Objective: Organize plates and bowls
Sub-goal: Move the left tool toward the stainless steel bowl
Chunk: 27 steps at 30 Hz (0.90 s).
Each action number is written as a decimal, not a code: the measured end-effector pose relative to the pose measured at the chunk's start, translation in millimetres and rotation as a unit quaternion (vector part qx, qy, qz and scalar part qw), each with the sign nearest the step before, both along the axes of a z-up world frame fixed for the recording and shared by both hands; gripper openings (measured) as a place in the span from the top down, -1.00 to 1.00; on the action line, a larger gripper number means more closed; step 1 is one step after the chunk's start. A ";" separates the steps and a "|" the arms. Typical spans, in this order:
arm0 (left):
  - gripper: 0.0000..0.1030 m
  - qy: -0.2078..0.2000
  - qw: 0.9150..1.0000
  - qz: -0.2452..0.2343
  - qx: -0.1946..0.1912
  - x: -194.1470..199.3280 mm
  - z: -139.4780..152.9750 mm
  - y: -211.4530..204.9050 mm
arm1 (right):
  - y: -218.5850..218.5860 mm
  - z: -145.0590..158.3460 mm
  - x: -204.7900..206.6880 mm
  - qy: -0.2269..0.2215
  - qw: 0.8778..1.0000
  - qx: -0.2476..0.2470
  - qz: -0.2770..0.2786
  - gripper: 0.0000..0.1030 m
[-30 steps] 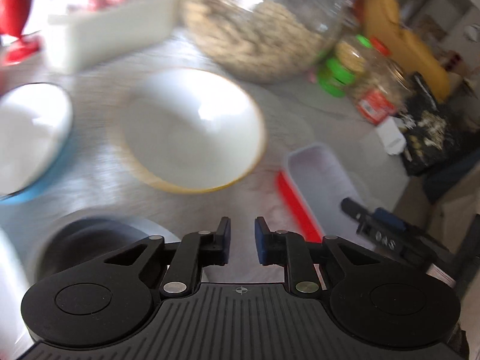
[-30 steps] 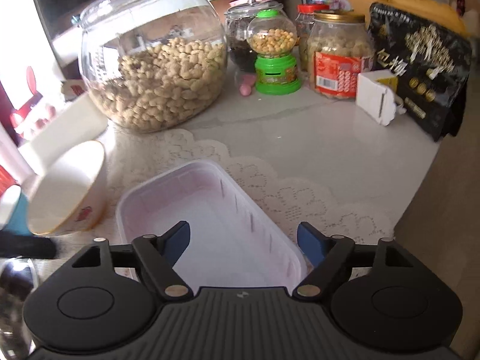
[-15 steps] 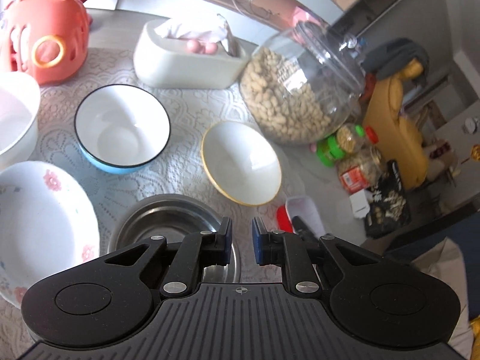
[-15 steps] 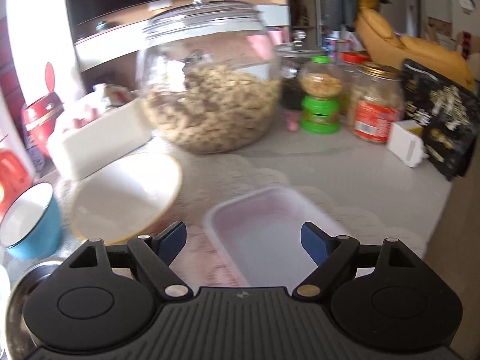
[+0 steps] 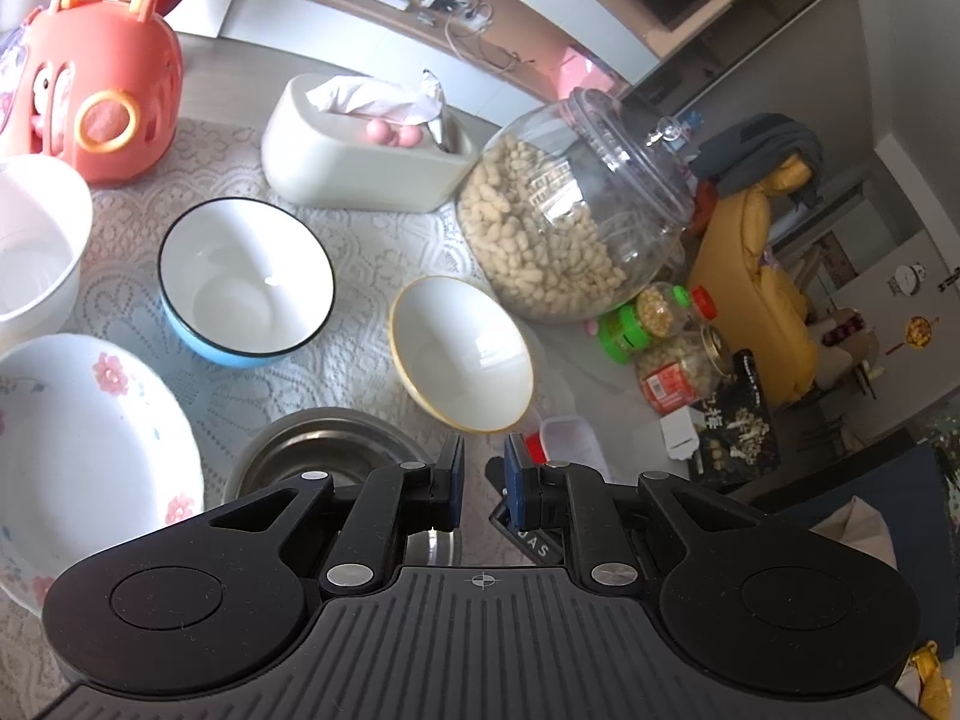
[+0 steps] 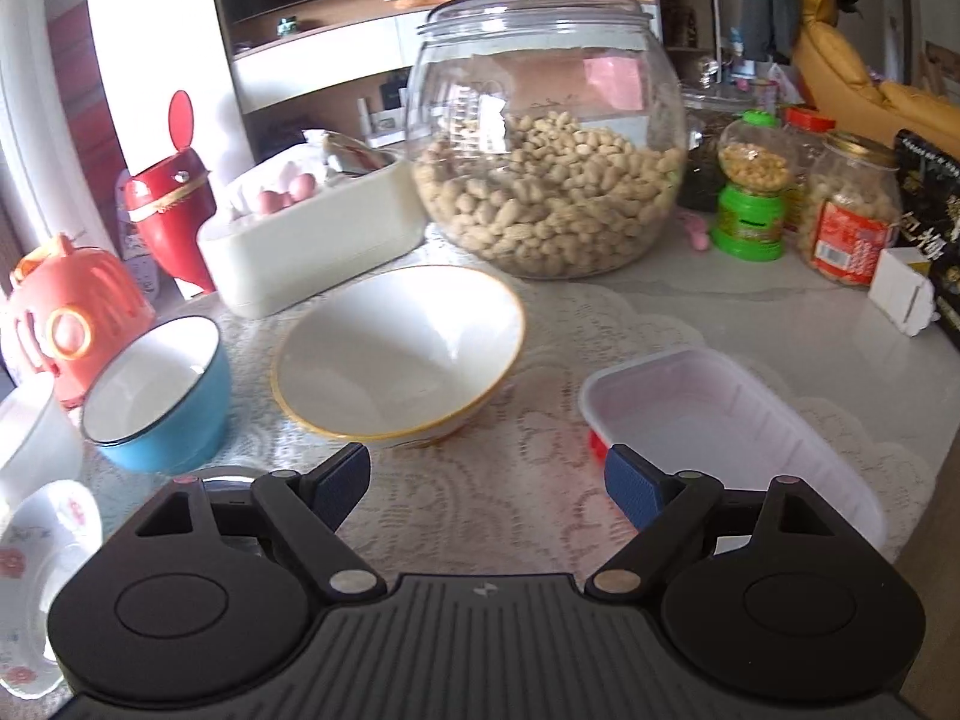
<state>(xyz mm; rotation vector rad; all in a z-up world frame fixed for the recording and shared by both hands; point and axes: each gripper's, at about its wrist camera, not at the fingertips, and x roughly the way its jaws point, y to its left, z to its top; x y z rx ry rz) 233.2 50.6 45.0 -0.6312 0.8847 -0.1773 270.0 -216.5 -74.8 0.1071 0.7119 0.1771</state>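
Note:
A yellow-rimmed white bowl (image 5: 461, 354) (image 6: 399, 351) lies tilted on the lace cloth. A blue bowl (image 5: 246, 282) (image 6: 157, 396) stands to its left. A steel bowl (image 5: 327, 450) sits just under my left gripper (image 5: 479, 474), which is high above the table, nearly shut and holding nothing. A flowered plate (image 5: 84, 456) (image 6: 42, 564) and a white bowl (image 5: 30, 246) are at the left. My right gripper (image 6: 487, 483) is open and empty, low over the cloth, in front of the yellow-rimmed bowl.
A clear plastic tub with a red part (image 6: 726, 426) (image 5: 567, 438) lies right of the bowls. A big peanut jar (image 6: 546, 138), a white tissue box (image 6: 312, 240), a coral toy case (image 5: 102, 78), small jars (image 6: 852, 216) and a black packet crowd the back and right.
My left gripper has risen high and now looks down on all the bowls. My right gripper has swung left, from over the plastic tub to in front of the yellow-rimmed bowl.

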 end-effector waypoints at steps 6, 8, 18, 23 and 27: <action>0.67 0.008 0.995 0.024 0.100 7.6 -40.2 13.2 | 10.4 -11.7 -7.0 0.017 0.997 0.053 0.059 -0.73; 0.67 0.019 0.990 0.038 0.137 6.7 -61.3 17.5 | 18.3 -19.6 -7.5 0.035 0.994 0.061 0.085 -0.73; 0.60 0.050 0.987 0.037 0.147 -9.7 -109.2 37.3 | 28.0 -44.9 -0.1 0.141 0.979 0.081 0.122 -0.83; 0.60 0.052 0.991 0.023 0.120 -8.3 -115.5 36.5 | 35.3 -52.8 0.3 0.174 0.970 0.063 0.156 -0.91; 0.59 0.058 0.992 0.005 0.110 -2.8 -125.0 31.0 | 41.6 -55.1 -9.1 0.156 0.972 0.043 0.168 -1.00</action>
